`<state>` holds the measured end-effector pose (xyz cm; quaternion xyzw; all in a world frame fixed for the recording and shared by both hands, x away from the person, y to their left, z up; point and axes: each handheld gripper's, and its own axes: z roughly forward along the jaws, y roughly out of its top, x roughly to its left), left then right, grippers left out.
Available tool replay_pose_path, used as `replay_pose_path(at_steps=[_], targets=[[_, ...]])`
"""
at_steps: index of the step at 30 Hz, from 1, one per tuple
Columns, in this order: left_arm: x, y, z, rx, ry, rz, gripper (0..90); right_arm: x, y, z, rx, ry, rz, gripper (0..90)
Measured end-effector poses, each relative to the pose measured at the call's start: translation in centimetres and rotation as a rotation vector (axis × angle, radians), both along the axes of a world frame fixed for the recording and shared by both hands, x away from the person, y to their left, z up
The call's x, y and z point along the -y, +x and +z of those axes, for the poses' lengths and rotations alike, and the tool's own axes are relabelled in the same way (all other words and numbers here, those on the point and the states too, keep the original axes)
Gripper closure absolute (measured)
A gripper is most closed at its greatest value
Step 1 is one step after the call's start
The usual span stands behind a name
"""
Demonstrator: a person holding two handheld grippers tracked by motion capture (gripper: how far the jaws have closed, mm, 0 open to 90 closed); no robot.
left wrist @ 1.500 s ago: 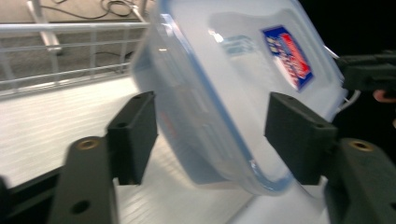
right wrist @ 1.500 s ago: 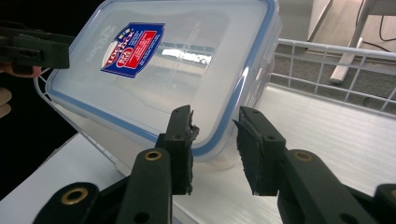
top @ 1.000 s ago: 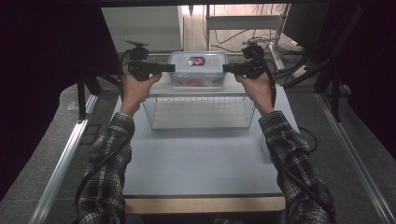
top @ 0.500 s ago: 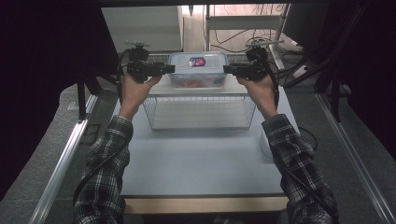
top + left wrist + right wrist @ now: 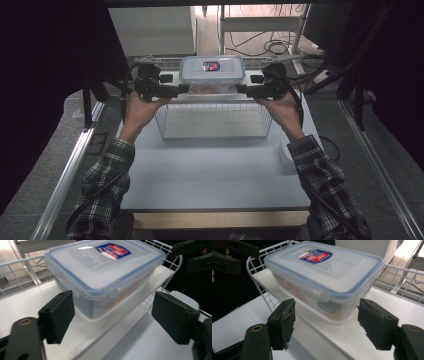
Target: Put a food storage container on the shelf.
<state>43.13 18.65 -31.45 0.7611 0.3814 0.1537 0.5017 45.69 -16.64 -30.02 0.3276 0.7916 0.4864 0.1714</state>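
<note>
Two grippers flank one clear lidded food box, which sits on the white shelf atop a wire basket at 12 o'clock on the worktop. Left gripper stands at the box's 9 o'clock end, right gripper at its 3 o'clock end.

Fingers on both are spread wide, nothing pinched; in each gripper view the box end lies between the pads but apart from them.

Judgement on the step: a two-sided grasp of the box. Advance both grippers level and together so that each end sits deep between the pads, below the blue-edged lid, then close evenly. Uneven closing could slide the box along the shelf.

Pose: both forearms extended toward 12 o'clock, sleeves plaid, hands palm-inward, grippers pointing at each other across the box.
</note>
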Motion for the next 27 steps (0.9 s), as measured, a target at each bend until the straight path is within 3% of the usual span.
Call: replay_pose_path(at_steps=[7, 13, 18, 27], targets=[[0.8, -2.6, -1.2, 0.02, 0.024, -0.063, 9.8, 0.5, -2.0, -1.6, 0.027, -0.027, 0.029, 17.8], [1.5, -4.5, -2.5, 0.023, 0.054, -0.094, 7.9, 0.9, -3.3, -2.9, 0.048, -0.057, 0.011, 12.8], [1.6, -5.8, -3.8, 0.025, 0.07, -0.094, 5.8, 1.4, -4.4, -4.1, 0.05, -0.068, 0.016, 12.3], [1.5, -8.4, -6.6, 0.045, 0.122, -0.079, 4.0, 2.8, -6.4, -6.4, 0.023, -0.031, 0.031, 7.3]])
